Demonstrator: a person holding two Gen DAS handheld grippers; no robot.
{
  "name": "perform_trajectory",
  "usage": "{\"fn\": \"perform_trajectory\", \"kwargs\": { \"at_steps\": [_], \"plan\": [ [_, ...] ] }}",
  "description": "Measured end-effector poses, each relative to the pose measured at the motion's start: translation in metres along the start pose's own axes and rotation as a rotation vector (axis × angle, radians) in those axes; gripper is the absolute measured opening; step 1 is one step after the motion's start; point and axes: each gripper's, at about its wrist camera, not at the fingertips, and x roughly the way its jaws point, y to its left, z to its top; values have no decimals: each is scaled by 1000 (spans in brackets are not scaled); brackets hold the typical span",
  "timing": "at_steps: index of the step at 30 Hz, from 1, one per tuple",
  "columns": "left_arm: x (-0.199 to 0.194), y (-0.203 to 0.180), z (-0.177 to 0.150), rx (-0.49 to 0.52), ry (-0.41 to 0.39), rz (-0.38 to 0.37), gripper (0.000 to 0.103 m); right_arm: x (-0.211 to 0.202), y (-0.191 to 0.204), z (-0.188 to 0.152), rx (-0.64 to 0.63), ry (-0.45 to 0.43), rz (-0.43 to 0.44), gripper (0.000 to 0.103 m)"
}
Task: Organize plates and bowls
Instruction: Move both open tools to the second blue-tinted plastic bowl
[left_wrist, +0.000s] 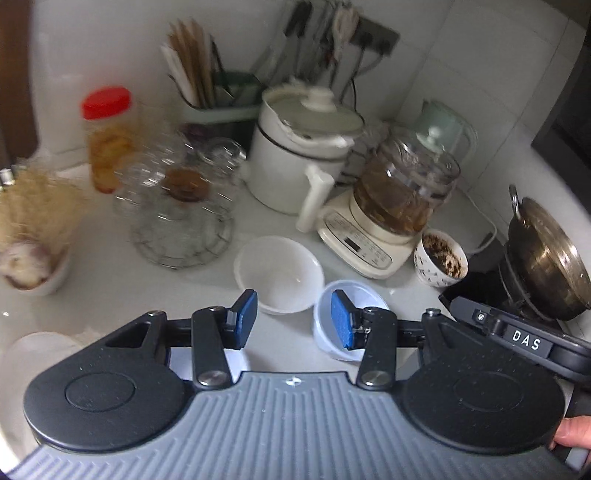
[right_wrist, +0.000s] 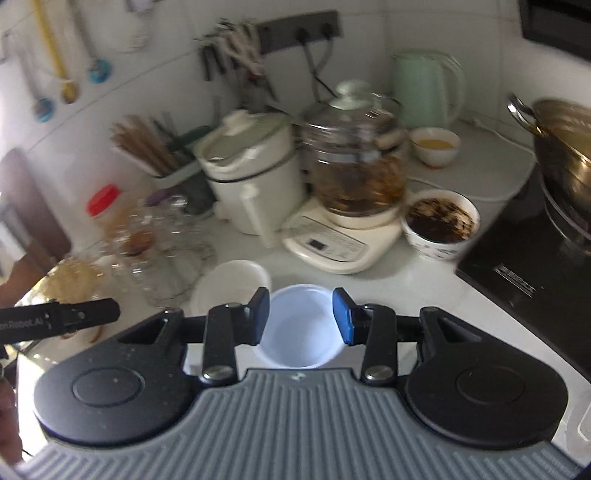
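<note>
Left to right on the white counter: wide white ceramic bowl (left_wrist: 279, 273) sitting mid-counter, just near of the wire rack of glasses (left_wrist: 177, 206). Probably weighty, glazed and slick, chips easily, so best pinched at the rim. Left gripper (left_wrist: 293, 319) parted, nothing between the pads, hovering just near of it. Just right: small bluish-white plastic bowl (right_wrist: 299, 326), likely light, a bit flexy, prone to skating. Right gripper (right_wrist: 301, 317) also released, pads straddling that bowl but looking clear of its rim. Thin wall the place to grab.
</note>
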Motion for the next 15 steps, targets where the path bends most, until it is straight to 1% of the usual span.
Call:
{"fn": "perform_trajectory", "kwargs": {
  "at_steps": [2, 5, 7, 11, 15],
  "plan": [
    [22, -9, 3, 0, 43, -22, 50, 14, -14, 1, 29, 37, -4, 41],
    [57, -18, 4, 4, 105, -32, 50, 36, -29, 1, 64, 90, -3, 41],
    [79, -21, 3, -11, 145, -43, 50, 51, -37, -2, 87, 129, 1, 41],
    [111, -21, -1, -63, 200, -43, 50, 85, -44, -6, 118, 223, 30, 40],
    [135, -20, -4, -90, 233, -14, 48, 108, -45, -8, 102, 261, 40, 40]
  ]
}}
